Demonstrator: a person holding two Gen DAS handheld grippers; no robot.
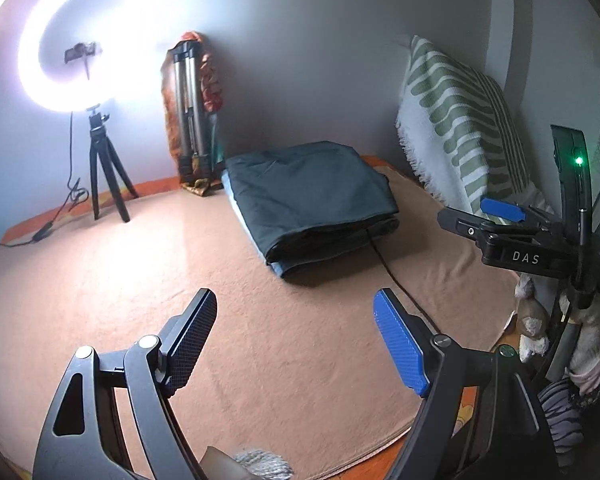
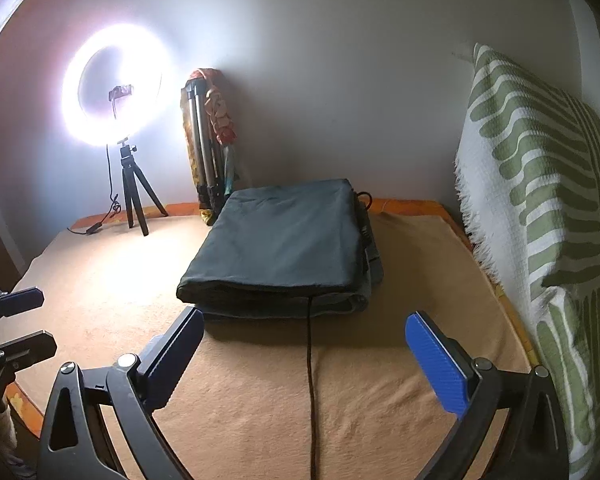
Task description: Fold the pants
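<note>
Dark green-grey cloth sits just above the centre of both frames: the pants [image 2: 276, 248], already a squared, layered bundle on the tan blanket [image 2: 260, 400]. A paler blue layer peeks out along the bundle's lower and left edges in the left wrist view. We judge the folding all but finished.

Our left gripper [image 1: 296, 344] fills the bottom of its frame with fingers spread wide and nothing between them, well short of the bundle. Our right gripper [image 2: 304, 360] is equally wide apart and empty, its tips near the bundle's front edge but not touching it.

The main hazard, we think, is the black cord [image 2: 310, 380] that runs from under the bundle's front edge down the middle of the right wrist frame, straight between our right fingers. If we closed or dragged there, we could snag it and pull the layers askew. A careless nudge at the front edge could also slide the top layer off the lower ones.

At upper left glows a ring light [image 2: 114, 92] on its small tripod [image 2: 134, 196]; a folded tripod [image 2: 206, 148] leans against the wall beside it. A green-striped cushion [image 2: 540, 184] crowds the right side, close enough to brush if we swing wide.
</note>
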